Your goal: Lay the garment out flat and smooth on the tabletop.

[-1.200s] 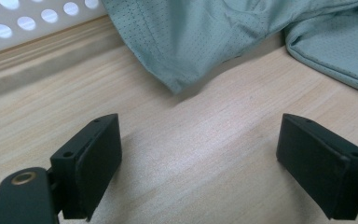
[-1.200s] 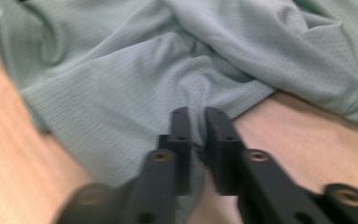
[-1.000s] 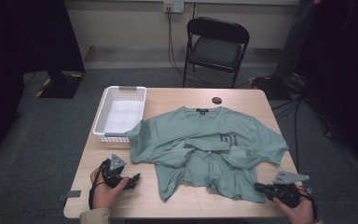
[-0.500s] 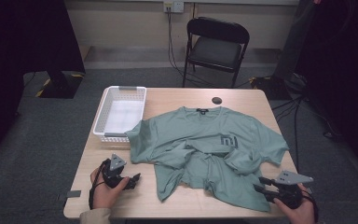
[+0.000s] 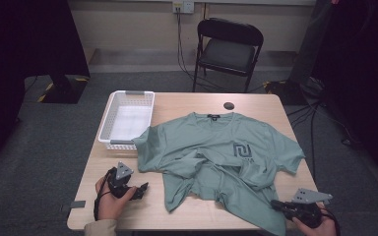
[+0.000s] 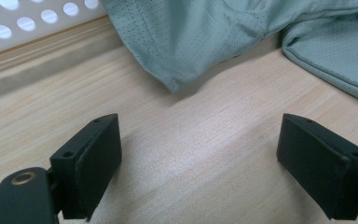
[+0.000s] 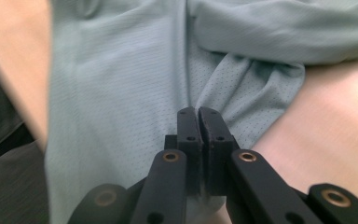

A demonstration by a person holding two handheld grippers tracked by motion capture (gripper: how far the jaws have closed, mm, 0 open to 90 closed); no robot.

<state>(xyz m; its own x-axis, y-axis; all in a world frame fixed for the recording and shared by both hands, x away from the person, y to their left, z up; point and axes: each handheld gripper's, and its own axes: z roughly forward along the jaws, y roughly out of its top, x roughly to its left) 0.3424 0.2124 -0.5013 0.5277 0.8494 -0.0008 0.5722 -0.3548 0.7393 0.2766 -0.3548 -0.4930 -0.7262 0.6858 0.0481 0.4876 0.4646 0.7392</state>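
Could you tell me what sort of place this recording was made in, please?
Probably a lab or studio set up for recording: a wooden table on grey carpet, dark curtains at the sides, a folding chair by a wall socket, and cables trailing over the floor.

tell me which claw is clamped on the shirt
The right claw: its jaws are pressed together on the green shirt at its near hem. The left claw stands wide open over bare table.

dark logo [image 5: 242,149] on t-shirt [image 5: 211,142], unreadable.
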